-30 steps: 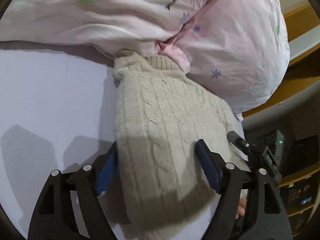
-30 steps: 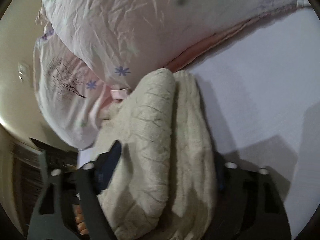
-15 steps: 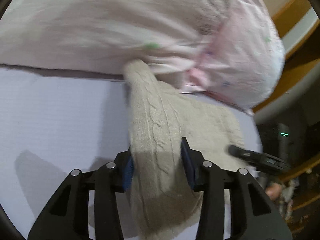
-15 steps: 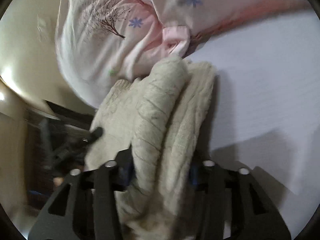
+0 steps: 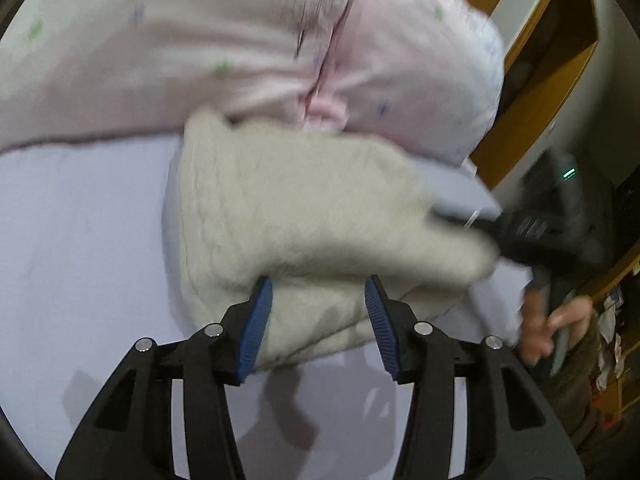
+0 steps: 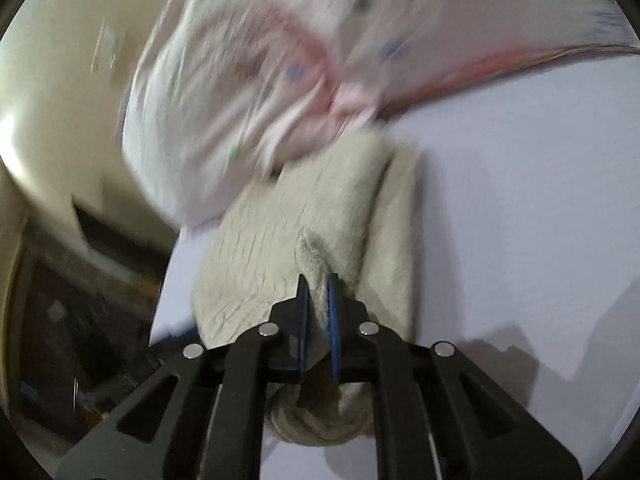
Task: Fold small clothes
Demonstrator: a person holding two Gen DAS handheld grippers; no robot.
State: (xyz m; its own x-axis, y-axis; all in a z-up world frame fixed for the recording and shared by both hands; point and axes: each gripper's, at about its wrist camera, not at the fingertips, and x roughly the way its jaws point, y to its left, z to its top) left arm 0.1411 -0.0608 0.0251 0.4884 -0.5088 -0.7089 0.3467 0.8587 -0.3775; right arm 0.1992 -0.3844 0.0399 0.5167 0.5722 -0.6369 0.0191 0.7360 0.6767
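Your folded beige cable-knit sweater (image 5: 304,216) lies on the pale lilac bedsheet (image 5: 80,240), its far end touching the pink flower-print duvet (image 5: 240,48) heaped behind it. Bare sheet spreads to its left; the wooden bed frame (image 5: 532,96) stands beyond on the right.

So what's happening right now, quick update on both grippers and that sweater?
Left gripper open, straddling the beige sweater. Right gripper shut on a sweater fold. Pink floral pillow crowds the far edge, touching the sweater.

No readable text or labels anywhere.
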